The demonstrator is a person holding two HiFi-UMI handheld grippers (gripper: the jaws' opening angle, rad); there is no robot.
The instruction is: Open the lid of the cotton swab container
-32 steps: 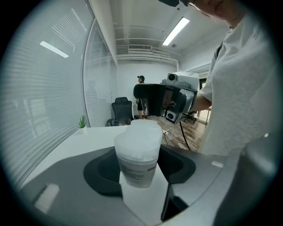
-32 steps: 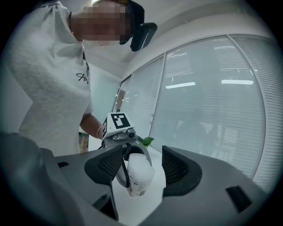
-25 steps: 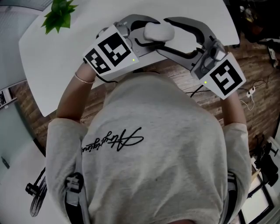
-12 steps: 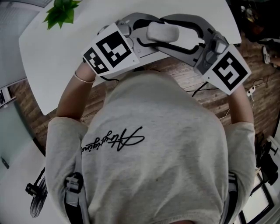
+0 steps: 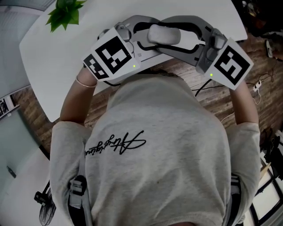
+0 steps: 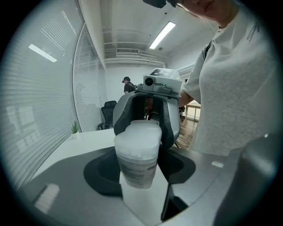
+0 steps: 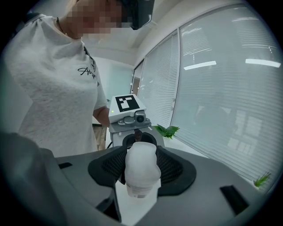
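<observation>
Holding the cotton swab container (image 5: pixel 163 34) over the white table (image 5: pixel 57 57), the left gripper (image 6: pixel 138 170) clamps its labelled body; the right gripper (image 7: pixel 142 172) has just been closing its jaws round it, pads now against its sides; the lid (image 6: pixel 138 134) looks unopened, so the opening itself remains

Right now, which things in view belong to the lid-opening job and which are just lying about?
Job: cotton swab container, held above the table; left gripper, clamped on it; right gripper, jaws just been closing, pads on the same container.
Lying about: plant on the table; cables on the floor.
</observation>
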